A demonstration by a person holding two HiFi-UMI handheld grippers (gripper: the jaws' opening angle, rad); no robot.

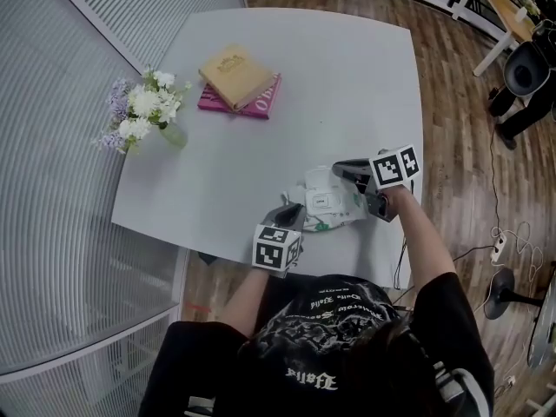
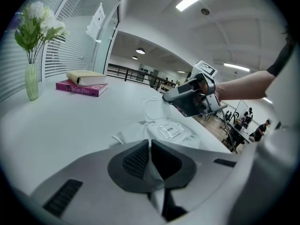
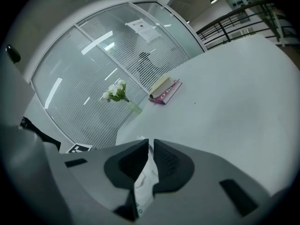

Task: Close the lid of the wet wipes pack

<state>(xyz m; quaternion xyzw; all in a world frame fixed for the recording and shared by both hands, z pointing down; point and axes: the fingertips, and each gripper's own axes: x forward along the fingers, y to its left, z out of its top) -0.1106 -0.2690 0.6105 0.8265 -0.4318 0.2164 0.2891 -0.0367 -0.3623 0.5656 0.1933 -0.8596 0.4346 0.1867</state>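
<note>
The white wet wipes pack (image 1: 328, 201) lies near the table's front edge, between both grippers. Its clear lid (image 2: 170, 131), with a printed tab, looks flat on the pack's top. My left gripper (image 1: 294, 215) is at the pack's near-left end, and in the left gripper view it (image 2: 150, 142) is shut on a fold of the white wrapper. My right gripper (image 1: 346, 176) is at the pack's far-right end, and in the right gripper view it (image 3: 151, 145) is shut on the wrapper's edge (image 3: 143, 182) with green print. The pack's film is crumpled at both pinched ends.
Two stacked books (image 1: 239, 81) lie at the back of the white table (image 1: 347, 76), with a vase of flowers (image 1: 146, 111) at its left edge. A glass partition with blinds (image 1: 52, 189) runs along the left. A chair (image 1: 526, 68) and a floor cable stand off to the right.
</note>
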